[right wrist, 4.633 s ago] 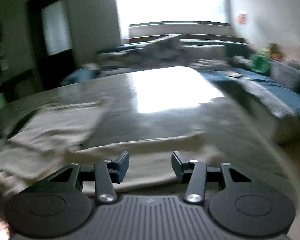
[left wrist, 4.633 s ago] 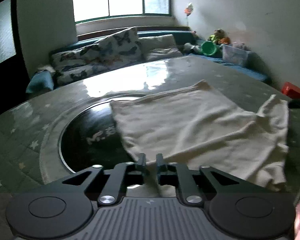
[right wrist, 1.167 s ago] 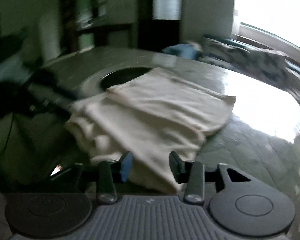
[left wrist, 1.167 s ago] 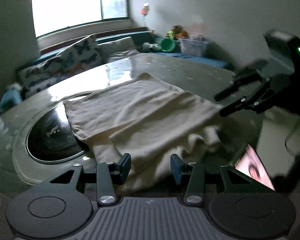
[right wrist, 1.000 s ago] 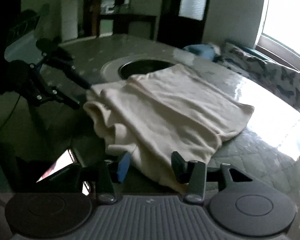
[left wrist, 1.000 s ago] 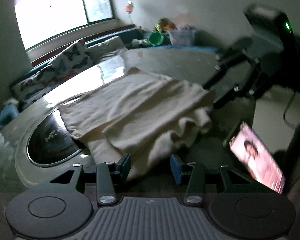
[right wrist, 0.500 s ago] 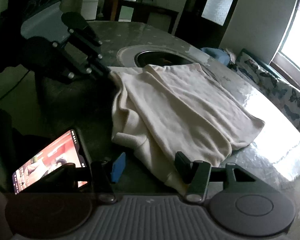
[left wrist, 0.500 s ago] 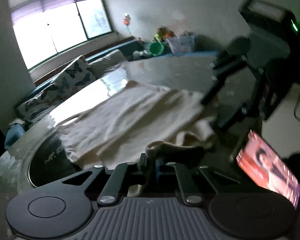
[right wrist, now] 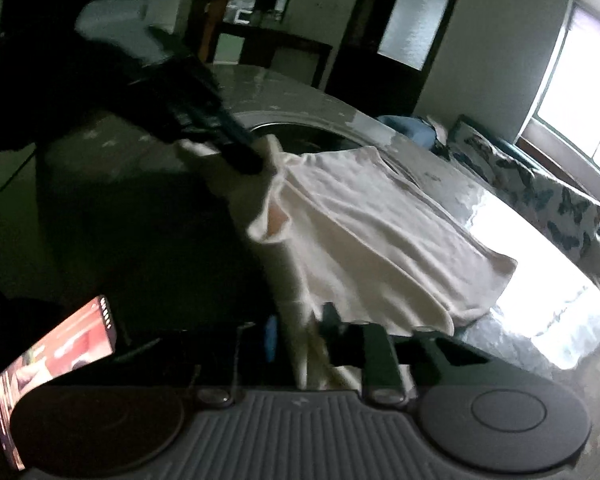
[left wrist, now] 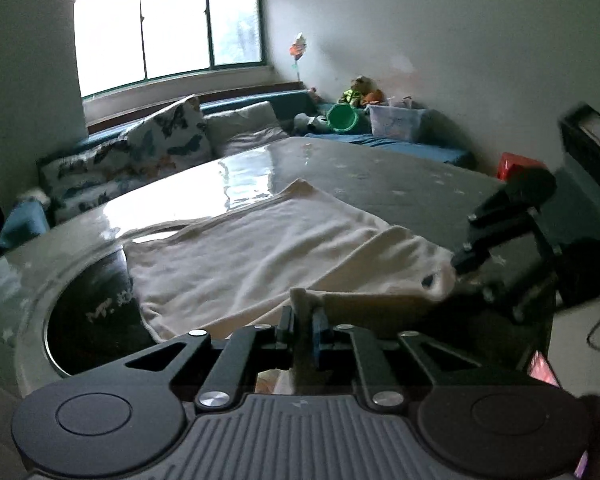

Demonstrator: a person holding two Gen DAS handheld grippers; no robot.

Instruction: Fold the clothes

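At nine o'clock of my left view sits the dark round inset (left wrist: pixel 92 320) in the table (left wrist: pixel 380 176), and the cream shirt (left wrist: pixel 260 252) lies across the table from that inset's edge toward two o'clock, partly folded, one layer lapped over another. My left gripper (left wrist: pixel 303 320) at six o'clock is closed on the shirt's near hem; a tuft of cloth stands up between its fingers. Further right, at three o'clock, my right gripper (left wrist: pixel 456 264) meets the other near corner, and the hem sags between the two holds. In the right view the left gripper (right wrist: pixel 252 160) shows at ten o'clock with cloth bunched at its tip, the shirt (right wrist: pixel 380 232) runs from there down to six o'clock, and the right gripper (right wrist: pixel 300 336) is clamped on a twisted rope of fabric. A lit phone (right wrist: pixel 56 356) leans at eight o'clock, off the cloth. I judge the shirt light, limp and a little stretchy: it will not hold a line by itself, it droops wherever I do not carry it, and it should slide easily over the glossy top. So the hem corners are the places to grip, both layers pinched together, hands kept apart enough to hold the edge taut while I carry it over toward the far end. The risk is a layer slipping free and the fold landing crooked.
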